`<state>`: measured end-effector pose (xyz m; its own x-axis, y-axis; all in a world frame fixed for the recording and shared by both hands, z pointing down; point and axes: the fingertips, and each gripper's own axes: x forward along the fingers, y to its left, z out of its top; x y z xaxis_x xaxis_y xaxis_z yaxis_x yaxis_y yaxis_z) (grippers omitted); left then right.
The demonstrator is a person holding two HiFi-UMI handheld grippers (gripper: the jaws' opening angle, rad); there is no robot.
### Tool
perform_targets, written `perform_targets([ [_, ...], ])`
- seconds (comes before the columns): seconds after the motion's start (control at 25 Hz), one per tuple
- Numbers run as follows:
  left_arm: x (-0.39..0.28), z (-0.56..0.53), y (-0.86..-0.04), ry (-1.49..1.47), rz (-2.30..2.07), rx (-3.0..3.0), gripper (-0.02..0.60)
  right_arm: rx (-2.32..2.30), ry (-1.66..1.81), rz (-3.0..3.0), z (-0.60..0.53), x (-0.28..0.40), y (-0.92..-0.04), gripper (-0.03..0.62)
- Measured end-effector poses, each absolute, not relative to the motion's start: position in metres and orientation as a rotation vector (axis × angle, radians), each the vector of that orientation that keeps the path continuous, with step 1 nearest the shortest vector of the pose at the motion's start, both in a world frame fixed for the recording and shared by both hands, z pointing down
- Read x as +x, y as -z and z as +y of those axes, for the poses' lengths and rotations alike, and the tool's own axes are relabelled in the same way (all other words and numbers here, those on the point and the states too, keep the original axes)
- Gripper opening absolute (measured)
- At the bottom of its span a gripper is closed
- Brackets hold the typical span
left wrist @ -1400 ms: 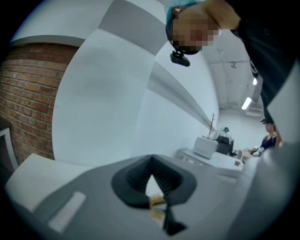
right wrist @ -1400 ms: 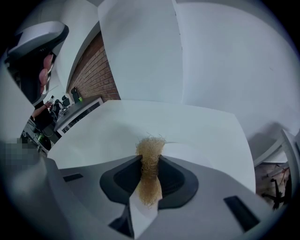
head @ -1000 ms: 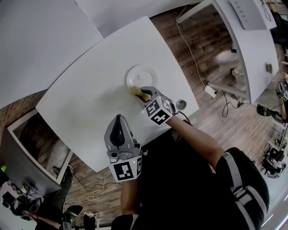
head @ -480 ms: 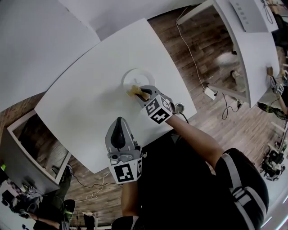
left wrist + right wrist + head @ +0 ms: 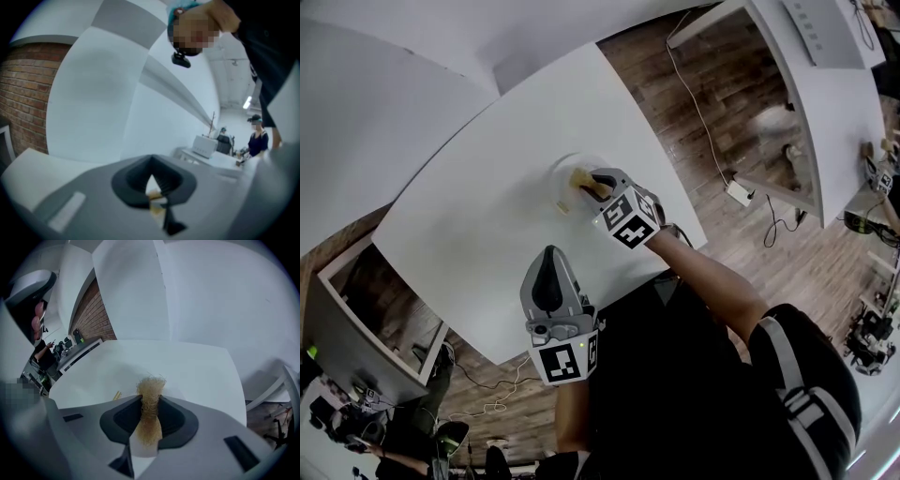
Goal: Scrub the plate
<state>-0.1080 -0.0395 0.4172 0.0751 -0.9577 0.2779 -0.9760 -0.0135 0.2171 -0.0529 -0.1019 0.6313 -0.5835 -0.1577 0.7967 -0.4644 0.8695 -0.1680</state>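
Currently the plate (image 5: pixel 563 169) lies on the white table (image 5: pixel 478 220), toward its 3 o'clock edge. Right gripper (image 5: pixel 595 185), entering from 4 o'clock, is clamped on a tan fibrous scrubber (image 5: pixel 581 177) over the plate. Left gripper (image 5: pixel 549 267), jaws together and empty, hangs at the plate's 6 o'clock.

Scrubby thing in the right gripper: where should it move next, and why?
Probably sweep it onward across the plate. The right gripper is shut on the tan scrubber, which rests on the plate with bare plate showing beyond it, so that part likely needs rubbing too.
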Motion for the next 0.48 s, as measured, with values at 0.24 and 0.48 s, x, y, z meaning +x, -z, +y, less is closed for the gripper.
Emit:
perform_targets([
  [0.24, -0.106, -0.05, -0.416, -0.073, -1.934, 2.008, 0.002, 0.471, -0.452, -2.187, -0.12, -0.045, -0.628, 0.081],
  [0.48, -0.107, -0.053, -0.415, -0.061, -1.939, 2.006, 0.002, 0.507, -0.452, -2.18, -0.135, -0.038, -0.626, 0.081],
])
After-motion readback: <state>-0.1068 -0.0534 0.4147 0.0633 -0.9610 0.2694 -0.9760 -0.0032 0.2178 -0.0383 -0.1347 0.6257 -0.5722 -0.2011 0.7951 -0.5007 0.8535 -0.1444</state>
